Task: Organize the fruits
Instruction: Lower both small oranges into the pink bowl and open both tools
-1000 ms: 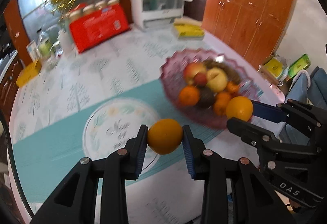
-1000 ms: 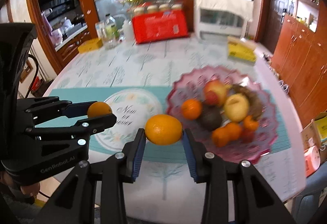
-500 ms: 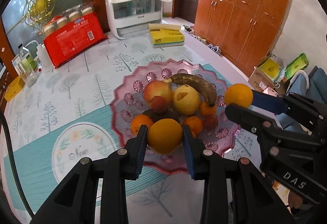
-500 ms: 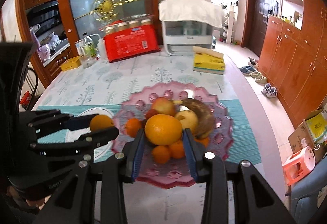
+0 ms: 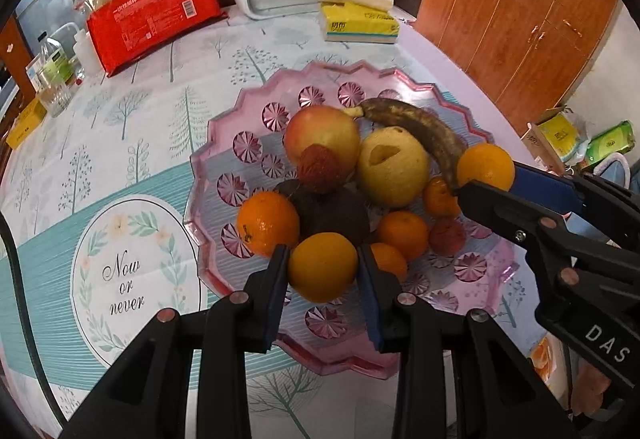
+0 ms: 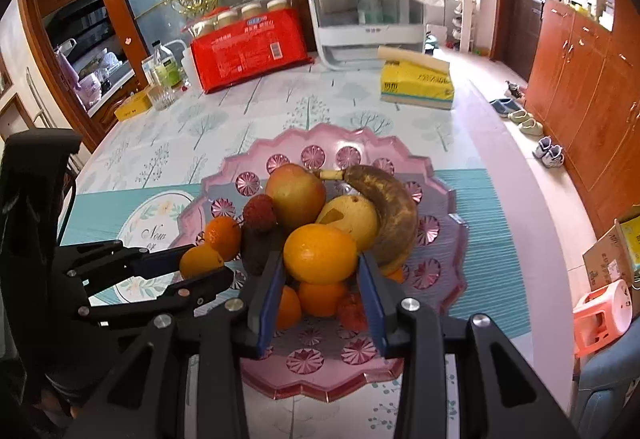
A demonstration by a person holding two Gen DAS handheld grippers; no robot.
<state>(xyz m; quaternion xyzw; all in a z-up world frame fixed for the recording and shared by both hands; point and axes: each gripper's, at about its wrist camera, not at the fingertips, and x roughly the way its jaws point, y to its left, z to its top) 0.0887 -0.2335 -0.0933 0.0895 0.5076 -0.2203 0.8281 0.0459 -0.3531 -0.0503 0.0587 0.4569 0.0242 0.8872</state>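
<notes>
1. The left gripper is closed on a small orange. Its two blue pads press on the sides of the fruit, so it cannot roll out.

2. The right gripper is closed on a bigger orange in the same way, one pad on each side.

3. Both oranges hang over the pink fruit plate, which sits on the table. I think the person holds them there because that is where the fruit should go.

4. The plate is already quite full. There is an apple, a yellow pear, a brown banana, a red lychee, a dark fruit and some small tangerines.

5. The fruits lie in a heap in the middle, leaning on each other. Round fruit rolls, so a heap helps them stay put.

6. The left orange is over the near side of the plate, just in front of the dark fruit. The right orange is over the other side, near the banana and the pear. That way the two grippers do not bump each other.

7. I think the next step is to lower each orange into a free spot and then let go. If one is dropped on top of the heap, it may roll off the plate.
</notes>
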